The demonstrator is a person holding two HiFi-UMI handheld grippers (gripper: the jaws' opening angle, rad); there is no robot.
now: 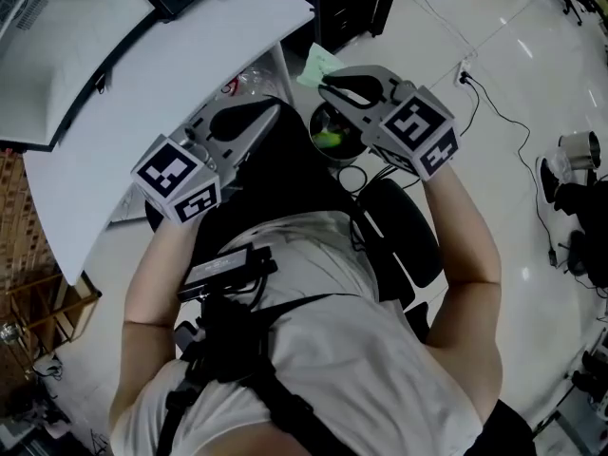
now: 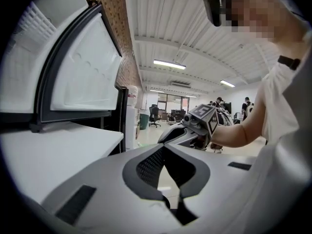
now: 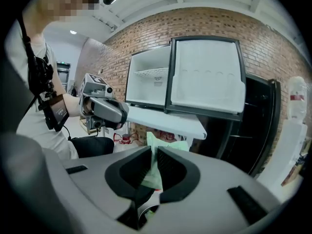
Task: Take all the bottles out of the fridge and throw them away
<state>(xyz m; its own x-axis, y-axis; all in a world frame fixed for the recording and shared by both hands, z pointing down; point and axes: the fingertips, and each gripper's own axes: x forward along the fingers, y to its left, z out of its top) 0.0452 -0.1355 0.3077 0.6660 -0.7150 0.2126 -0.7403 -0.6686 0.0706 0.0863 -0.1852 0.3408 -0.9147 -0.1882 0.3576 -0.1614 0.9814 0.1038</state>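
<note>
The right gripper (image 1: 325, 85), at upper centre of the head view, pinches a pale green, flat, crumpled-looking item (image 1: 320, 63) between narrowly parted jaws, close to a black bin (image 1: 357, 152). The left gripper (image 2: 163, 147) has its jaws together and holds nothing.

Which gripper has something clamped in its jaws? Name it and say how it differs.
The right gripper: its jaws pinch a pale green item. The left gripper has its jaws closed together on nothing.
</note>
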